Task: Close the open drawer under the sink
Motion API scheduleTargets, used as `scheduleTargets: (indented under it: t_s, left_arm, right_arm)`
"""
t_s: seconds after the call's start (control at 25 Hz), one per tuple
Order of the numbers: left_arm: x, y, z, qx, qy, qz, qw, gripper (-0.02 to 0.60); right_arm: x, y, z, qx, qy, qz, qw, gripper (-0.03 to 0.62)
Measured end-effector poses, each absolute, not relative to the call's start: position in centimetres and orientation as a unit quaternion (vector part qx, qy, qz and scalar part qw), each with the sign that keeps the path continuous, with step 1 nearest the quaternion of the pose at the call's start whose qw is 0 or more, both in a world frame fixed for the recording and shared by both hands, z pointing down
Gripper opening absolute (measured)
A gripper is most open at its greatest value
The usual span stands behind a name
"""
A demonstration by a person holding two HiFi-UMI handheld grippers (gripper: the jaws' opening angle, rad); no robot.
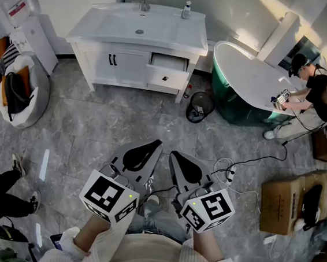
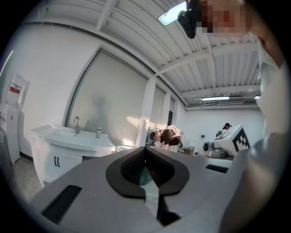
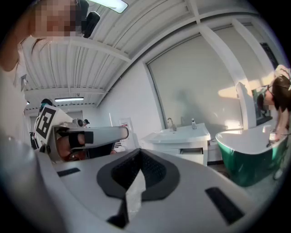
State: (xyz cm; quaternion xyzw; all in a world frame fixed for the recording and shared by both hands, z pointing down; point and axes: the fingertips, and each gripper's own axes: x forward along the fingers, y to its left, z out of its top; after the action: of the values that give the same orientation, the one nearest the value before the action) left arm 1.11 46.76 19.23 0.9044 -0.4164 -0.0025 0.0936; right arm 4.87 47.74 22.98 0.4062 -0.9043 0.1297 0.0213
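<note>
A white sink cabinet stands against the far wall. Its upper right drawer is pulled out, showing a dark handle on the front. In the right gripper view the cabinet is far off and the open drawer shows under the basin. In the left gripper view the cabinet is at the left, and the drawer is hidden. My left gripper and right gripper are held side by side near my body, well short of the cabinet. Both are shut with nothing in them, jaw tips meeting.
A green bathtub stands right of the cabinet, with a person crouched at its far end. A black wire bin sits near the drawer's corner. A cable and cardboard boxes lie at right; a white sack at left.
</note>
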Motion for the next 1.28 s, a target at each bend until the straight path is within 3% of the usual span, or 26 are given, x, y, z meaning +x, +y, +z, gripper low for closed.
scheduleTargets:
  t_s: [0.8, 1.28]
  left_arm:
    - [4.7, 48.8, 19.8, 0.9, -0.427, -0.003, 0.086, 0.015]
    - [3.3, 42.9, 19.6, 0.899, -0.431, -0.007, 0.079, 0.015]
  right_arm:
    - [8.9, 49.8, 24.2, 0.402, -0.905, 0.138, 0.024, 0.009]
    - [7.7, 44.2, 24.3, 0.398, -0.906, 0.146, 0.02, 0.009]
